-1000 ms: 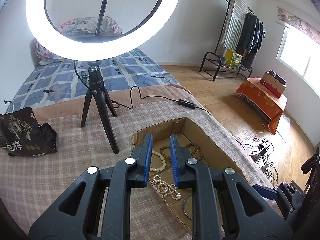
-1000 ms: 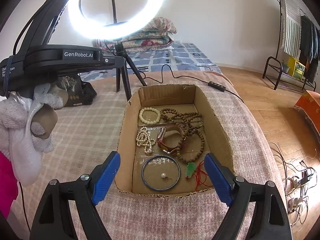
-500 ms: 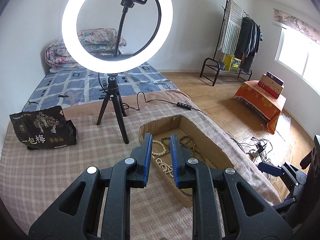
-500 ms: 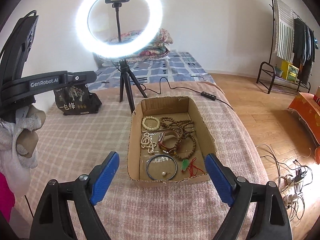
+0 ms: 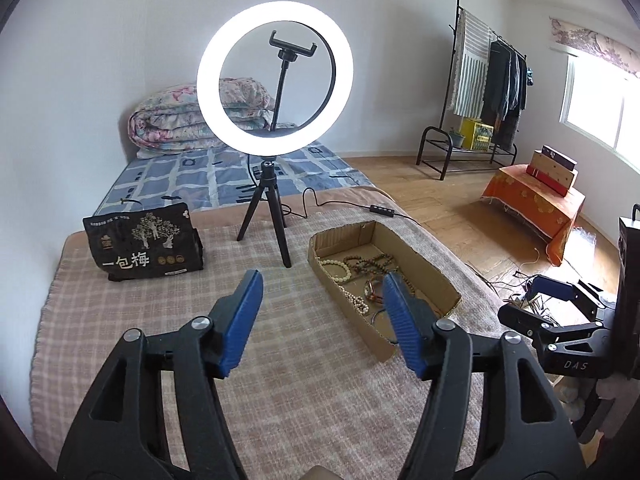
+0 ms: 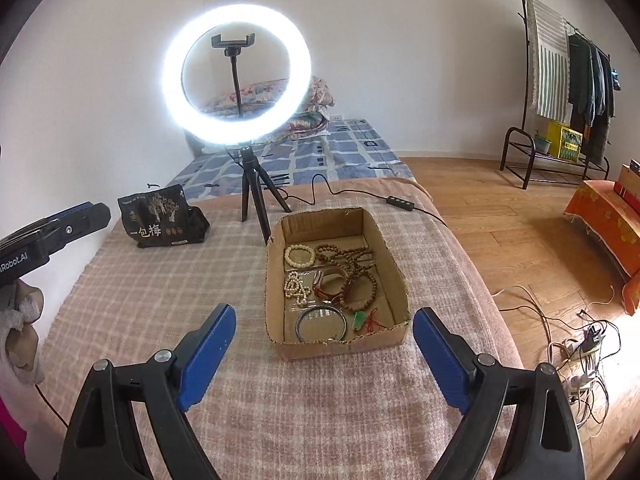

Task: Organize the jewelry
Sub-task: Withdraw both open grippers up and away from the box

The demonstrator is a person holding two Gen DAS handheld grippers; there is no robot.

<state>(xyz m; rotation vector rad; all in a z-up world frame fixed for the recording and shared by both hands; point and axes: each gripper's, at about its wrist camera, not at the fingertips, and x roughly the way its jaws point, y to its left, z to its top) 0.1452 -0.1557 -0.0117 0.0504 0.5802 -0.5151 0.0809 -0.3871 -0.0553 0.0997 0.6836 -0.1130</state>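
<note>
Right wrist view puts the shallow brown cardboard box [image 6: 336, 338] of jewelry at frame centre; my right gripper [image 6: 324, 354] and left gripper [image 5: 322, 320] both gape released, empty. I'd descend squarely over one bracelet.

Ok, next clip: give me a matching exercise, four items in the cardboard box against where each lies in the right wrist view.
Items:
1. cream bead bracelet
2. metal bangle
3. green pendant
4. brown bead strand

Places:
A. near right corner
B. far left corner
C. far right part
D. near wall, left of the pendant

Pairs: 1-B, 2-D, 3-A, 4-C
</note>
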